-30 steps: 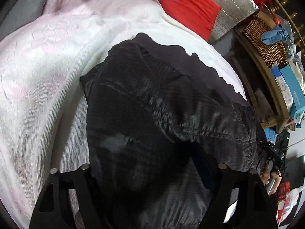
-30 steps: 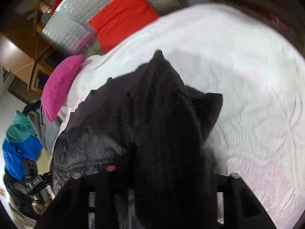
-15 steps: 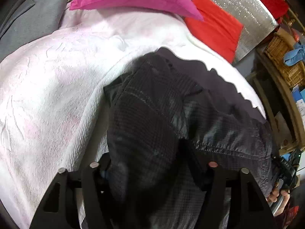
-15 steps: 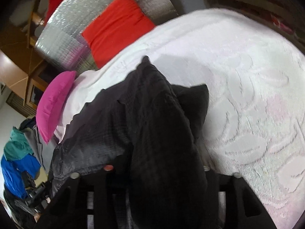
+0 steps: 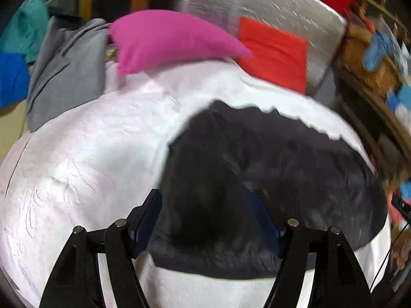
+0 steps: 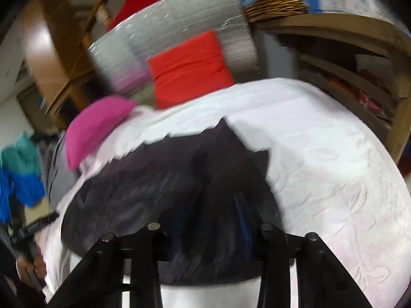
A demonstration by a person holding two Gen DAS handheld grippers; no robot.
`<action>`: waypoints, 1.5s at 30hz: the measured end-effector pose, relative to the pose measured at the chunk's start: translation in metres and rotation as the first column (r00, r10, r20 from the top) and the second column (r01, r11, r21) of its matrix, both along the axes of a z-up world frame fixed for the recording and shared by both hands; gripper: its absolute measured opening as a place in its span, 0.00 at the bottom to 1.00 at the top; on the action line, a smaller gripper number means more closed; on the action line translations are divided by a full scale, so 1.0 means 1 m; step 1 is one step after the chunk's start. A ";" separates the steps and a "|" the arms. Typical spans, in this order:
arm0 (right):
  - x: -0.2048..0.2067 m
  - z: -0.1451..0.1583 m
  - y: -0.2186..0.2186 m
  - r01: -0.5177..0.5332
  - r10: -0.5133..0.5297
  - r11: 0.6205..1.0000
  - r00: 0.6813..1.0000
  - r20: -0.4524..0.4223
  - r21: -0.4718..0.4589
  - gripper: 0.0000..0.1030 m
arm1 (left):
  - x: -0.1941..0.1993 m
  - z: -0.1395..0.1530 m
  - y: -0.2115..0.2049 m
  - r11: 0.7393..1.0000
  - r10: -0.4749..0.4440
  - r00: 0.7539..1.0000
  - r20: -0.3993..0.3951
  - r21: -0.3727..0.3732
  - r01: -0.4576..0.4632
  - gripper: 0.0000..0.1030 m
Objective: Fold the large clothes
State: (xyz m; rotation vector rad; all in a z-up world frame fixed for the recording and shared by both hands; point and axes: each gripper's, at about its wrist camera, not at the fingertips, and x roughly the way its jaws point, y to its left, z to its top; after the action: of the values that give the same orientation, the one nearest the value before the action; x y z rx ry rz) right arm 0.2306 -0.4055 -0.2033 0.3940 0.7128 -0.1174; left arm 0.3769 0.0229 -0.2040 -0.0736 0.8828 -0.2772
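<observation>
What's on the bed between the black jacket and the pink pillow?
Only bare white embossed bedspread. In the left wrist view it stretches from the crumpled black jacket up to the bright pink pillow, with nothing lying on it.

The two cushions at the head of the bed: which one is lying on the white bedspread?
The pink cushion lies on the white bedspread. The red cushion instead stands behind the bed's edge, against the silver panel.

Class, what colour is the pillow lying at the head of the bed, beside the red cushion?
Magenta pink. The pillow shows best in the left wrist view.
</observation>
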 end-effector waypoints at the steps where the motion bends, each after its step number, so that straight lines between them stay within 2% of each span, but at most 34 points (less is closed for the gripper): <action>1: 0.002 -0.006 0.007 -0.010 0.010 1.000 1.000 -0.028 -0.002 0.38 | 0.000 -0.006 -0.006 0.999 -0.011 1.000 -0.019 0.032 0.012 0.71; 4: 0.012 -0.042 0.012 0.019 -0.020 1.000 0.979 -0.201 -0.007 0.39 | 0.002 -0.038 -0.016 0.987 -0.014 0.993 -0.117 0.158 0.032 0.74; 5: 0.016 -0.055 0.010 0.021 -0.019 1.000 0.967 -0.254 0.005 0.39 | 0.001 -0.040 -0.015 0.987 -0.011 0.993 -0.115 0.160 0.030 0.77; 8: 0.013 -0.046 0.010 0.015 -0.014 1.000 0.974 -0.226 0.003 0.39 | 0.001 -0.029 -0.010 0.991 -0.001 0.995 -0.100 0.130 0.014 0.77; 10: 0.012 -0.034 0.014 -0.007 0.011 1.000 0.987 -0.159 0.027 0.39 | -0.003 -0.015 -0.010 0.998 -0.012 0.999 -0.046 0.059 0.015 0.77; 11: 0.011 -0.029 0.019 -0.031 0.035 0.999 0.991 -0.130 0.035 0.39 | -0.007 -0.009 -0.015 0.999 -0.034 0.999 -0.018 0.035 0.035 0.77; 13: 0.019 -0.021 0.041 -0.109 0.111 0.994 0.991 -0.072 0.025 0.39 | -0.015 -0.003 -0.030 0.996 -0.080 0.997 0.011 0.034 0.079 0.77; 16: 0.033 -0.027 0.069 -0.180 0.183 0.983 0.980 -0.078 0.045 0.39 | -0.020 -0.013 -0.063 0.984 -0.154 0.988 -0.007 0.091 0.154 0.77; 18: 0.054 -0.050 0.085 -0.193 0.204 0.978 0.964 -0.172 0.074 0.40 | -0.019 -0.031 -0.084 0.970 -0.163 0.985 -0.053 0.176 0.170 0.79; 19: 0.059 -0.060 0.091 -0.194 0.201 0.980 0.955 -0.220 0.052 0.40 | -0.020 -0.037 -0.091 0.961 -0.158 0.986 -0.048 0.220 0.165 0.79; 20: 0.061 -0.064 0.096 -0.199 0.197 0.980 0.952 -0.233 0.018 0.40 | -0.025 -0.039 -0.099 0.946 -0.164 0.986 -0.014 0.281 0.161 0.80; 22: 0.057 -0.057 0.099 -0.209 0.202 0.978 0.953 -0.227 -0.008 0.43 | -0.032 -0.035 -0.105 0.934 -0.168 0.986 0.011 0.323 0.155 0.80; 25: 0.041 -0.042 0.097 -0.194 0.190 0.981 0.964 -0.186 -0.005 0.57 | -0.045 -0.020 -0.099 0.950 -0.149 0.987 0.058 0.285 0.127 0.79; 29: -0.002 -0.018 0.092 -0.130 0.123 0.990 0.986 -0.111 -0.053 0.64 | -0.069 0.011 -0.094 0.956 -0.096 0.982 0.162 0.288 0.046 0.80; 33: -0.036 0.026 0.090 -0.057 0.055 0.993 0.998 -0.015 -0.104 0.70 | -0.100 0.046 -0.082 0.963 -0.044 0.969 0.244 0.268 -0.024 0.82; 38: -0.075 0.064 0.098 0.029 -0.021 0.992 0.998 0.066 -0.124 0.75 | -0.138 0.087 -0.068 0.959 -0.007 0.940 0.342 0.269 -0.091 0.86; 42: -0.107 0.098 0.114 0.089 -0.067 0.977 0.991 0.117 -0.195 0.78 | -0.171 0.122 -0.059 0.967 0.006 0.917 0.398 0.230 -0.107 0.89; 45: -0.134 0.120 0.126 0.124 -0.088 0.970 0.981 0.173 -0.209 0.84 | -0.192 0.147 -0.049 0.967 0.029 0.893 0.450 0.214 -0.139 0.93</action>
State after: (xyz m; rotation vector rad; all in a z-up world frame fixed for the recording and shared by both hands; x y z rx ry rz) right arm 0.0962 -0.2797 -0.0836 0.2268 0.5114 -0.2601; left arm 0.1845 -0.0266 -0.0570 0.1735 0.4489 -0.0942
